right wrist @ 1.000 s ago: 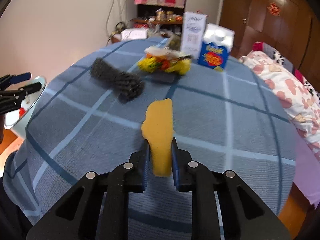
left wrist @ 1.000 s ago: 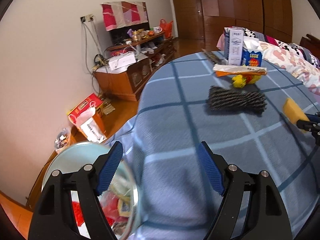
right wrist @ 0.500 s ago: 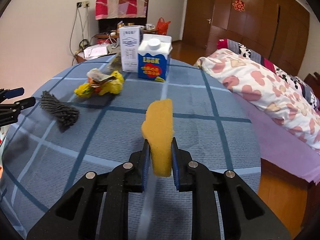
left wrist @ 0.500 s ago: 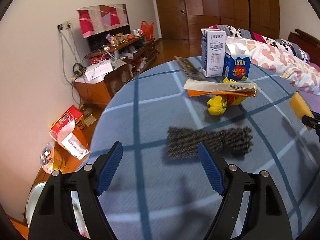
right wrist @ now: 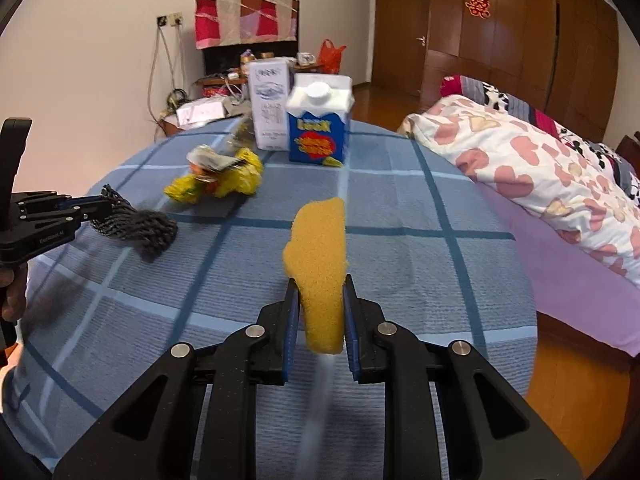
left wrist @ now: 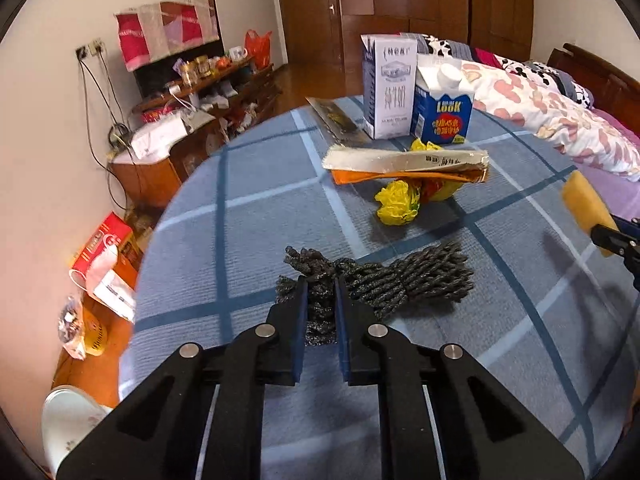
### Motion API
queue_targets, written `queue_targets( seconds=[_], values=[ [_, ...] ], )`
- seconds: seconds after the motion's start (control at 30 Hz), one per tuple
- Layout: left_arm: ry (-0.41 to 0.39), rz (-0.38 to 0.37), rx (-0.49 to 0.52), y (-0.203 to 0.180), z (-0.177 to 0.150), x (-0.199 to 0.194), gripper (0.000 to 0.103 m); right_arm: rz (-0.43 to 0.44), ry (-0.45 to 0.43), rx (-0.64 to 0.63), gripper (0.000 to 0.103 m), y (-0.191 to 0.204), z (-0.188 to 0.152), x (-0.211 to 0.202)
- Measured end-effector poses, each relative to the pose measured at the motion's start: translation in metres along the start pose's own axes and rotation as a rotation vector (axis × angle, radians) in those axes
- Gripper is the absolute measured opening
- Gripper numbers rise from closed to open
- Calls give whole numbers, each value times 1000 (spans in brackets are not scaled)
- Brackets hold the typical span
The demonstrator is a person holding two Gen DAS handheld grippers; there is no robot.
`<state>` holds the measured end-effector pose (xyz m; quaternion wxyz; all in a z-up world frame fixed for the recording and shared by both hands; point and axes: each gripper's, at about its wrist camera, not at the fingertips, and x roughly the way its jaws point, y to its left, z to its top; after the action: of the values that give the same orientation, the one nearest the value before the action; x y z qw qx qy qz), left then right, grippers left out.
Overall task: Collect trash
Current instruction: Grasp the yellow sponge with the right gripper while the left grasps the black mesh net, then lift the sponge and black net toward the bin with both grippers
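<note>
Only the left wrist view shows the bin (left wrist: 64, 420) on the floor, beside the table's (left wrist: 248, 240) left edge. Left gripper (left wrist: 321, 300) reaches level, clamped on the dark rope bundle (left wrist: 384, 280) mid-table. Right gripper (right wrist: 319, 308) pinches the yellow sponge (right wrist: 318, 248) upright above the near edge.

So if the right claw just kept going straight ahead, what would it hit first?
Probably the blue milk carton: the right claw, shut on the yellow sponge, points across bare tablecloth toward it, though depth is uncertain.
</note>
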<state>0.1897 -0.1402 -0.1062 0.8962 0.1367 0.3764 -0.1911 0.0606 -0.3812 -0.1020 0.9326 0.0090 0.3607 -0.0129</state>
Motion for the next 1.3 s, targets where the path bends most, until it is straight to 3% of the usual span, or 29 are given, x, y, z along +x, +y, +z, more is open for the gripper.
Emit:
queue_targets(
  seconds=[0.73, 1.3],
  values=[
    [-106, 111, -102, 76, -52, -87, 13, 162, -40, -155, 21, 119, 27, 4],
    [-107, 190, -191, 118, -86, -112, 13, 237, -46, -248, 21, 181, 38, 9]
  ],
)
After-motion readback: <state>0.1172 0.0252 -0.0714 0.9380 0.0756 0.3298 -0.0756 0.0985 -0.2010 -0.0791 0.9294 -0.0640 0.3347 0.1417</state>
